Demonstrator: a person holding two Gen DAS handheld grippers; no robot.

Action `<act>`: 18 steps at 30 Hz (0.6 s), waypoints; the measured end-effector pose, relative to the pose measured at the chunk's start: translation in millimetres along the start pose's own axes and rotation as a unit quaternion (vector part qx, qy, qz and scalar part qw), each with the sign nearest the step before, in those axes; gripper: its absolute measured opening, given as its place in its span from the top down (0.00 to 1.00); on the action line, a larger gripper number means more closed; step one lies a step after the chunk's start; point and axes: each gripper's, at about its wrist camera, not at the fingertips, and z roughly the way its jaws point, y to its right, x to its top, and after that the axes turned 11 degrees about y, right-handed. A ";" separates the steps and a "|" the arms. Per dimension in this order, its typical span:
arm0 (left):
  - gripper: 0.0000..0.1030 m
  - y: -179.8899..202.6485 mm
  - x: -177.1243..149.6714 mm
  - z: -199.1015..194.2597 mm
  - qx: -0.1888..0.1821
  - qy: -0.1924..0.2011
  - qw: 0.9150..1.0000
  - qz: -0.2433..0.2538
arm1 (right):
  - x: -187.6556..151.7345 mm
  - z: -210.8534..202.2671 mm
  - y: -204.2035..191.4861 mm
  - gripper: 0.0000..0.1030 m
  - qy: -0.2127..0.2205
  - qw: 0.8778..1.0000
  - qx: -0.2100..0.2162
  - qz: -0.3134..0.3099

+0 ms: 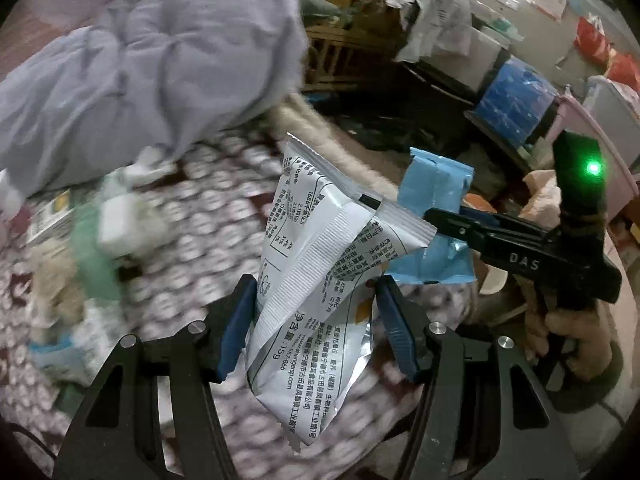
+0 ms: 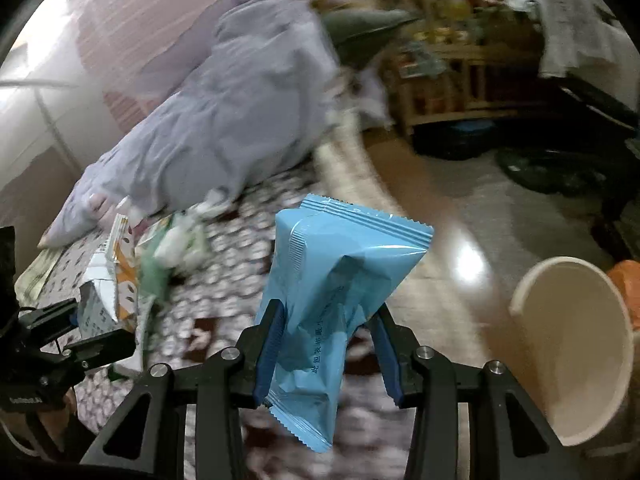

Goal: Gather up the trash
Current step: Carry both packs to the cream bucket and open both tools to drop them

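My left gripper (image 1: 316,284) is shut on a white and silver snack wrapper (image 1: 316,240) with black print, which stands up crumpled between the blue pads. The same wrapper (image 2: 116,280) shows its orange side at the left of the right wrist view, held by that left gripper (image 2: 80,320). My right gripper (image 2: 328,308) is shut on a light blue wrapper (image 2: 340,248), pinched at its middle. In the left wrist view that blue wrapper (image 1: 432,184) hangs just right of the white one, with the right gripper (image 1: 436,220) and a hand behind it.
Both grippers hover over a bed with a patterned sheet (image 2: 224,280) and a bunched lavender blanket (image 2: 224,128). Green and white litter (image 2: 176,248) lies on the sheet. A beige bucket (image 2: 580,360) stands on the floor to the right. Shelves and boxes (image 1: 516,100) crowd the far side.
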 end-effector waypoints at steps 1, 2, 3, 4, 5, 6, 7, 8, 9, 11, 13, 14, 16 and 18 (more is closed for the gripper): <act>0.42 9.6 3.3 8.0 -0.005 -0.002 1.000 0.002 | 2.0 -4.3 10.1 0.59 0.004 1.000 -0.011 0.004; 0.42 17.6 6.0 15.5 -0.010 -0.004 1.000 0.003 | 3.7 -11.0 24.1 0.59 0.009 1.000 -0.027 0.008; 0.42 25.9 8.8 23.5 -0.015 -0.007 1.000 0.003 | 4.6 -15.2 32.7 0.59 0.012 0.999 -0.037 0.009; 0.42 33.9 10.9 31.8 -0.020 -0.010 1.000 0.004 | 5.7 -21.4 45.2 0.59 0.018 0.998 -0.054 0.011; 0.42 41.8 13.1 38.8 -0.024 -0.013 1.000 0.005 | 6.6 -26.7 55.1 0.59 0.022 0.997 -0.066 0.012; 0.42 49.7 15.8 45.9 -0.029 -0.015 0.999 0.005 | 7.4 -32.9 67.6 0.59 0.027 0.996 -0.081 0.015; 0.42 58.1 19.0 53.1 -0.036 -0.017 0.999 0.003 | 7.9 -38.6 80.1 0.59 0.031 0.995 -0.095 0.019; 0.42 65.4 21.3 59.0 -0.043 -0.019 0.999 0.001 | 8.3 -42.7 91.3 0.59 0.033 0.993 -0.107 0.023; 0.42 73.8 24.5 65.9 -0.051 -0.021 0.999 0.000 | 7.8 -46.6 101.4 0.59 0.035 0.992 -0.117 0.027; 0.41 91.0 29.5 79.0 -0.066 -0.024 0.998 0.001 | 5.7 -53.6 125.6 0.59 0.037 0.988 -0.146 0.035; 0.41 109.3 33.6 89.5 -0.082 -0.027 0.996 0.006 | 3.3 -58.0 145.3 0.59 0.036 0.985 -0.165 0.044; 0.40 119.5 35.6 95.5 -0.089 -0.028 0.996 0.010 | 0.4 -60.3 156.4 0.59 0.034 0.983 -0.176 0.049; 0.39 136.0 38.5 106.4 -0.098 -0.034 0.995 0.016 | -5.5 -62.3 175.3 0.59 0.028 0.979 -0.196 0.055; 0.38 150.9 43.3 117.2 -0.108 -0.039 0.993 0.019 | -10.8 -63.6 191.8 0.59 0.022 0.975 -0.210 0.064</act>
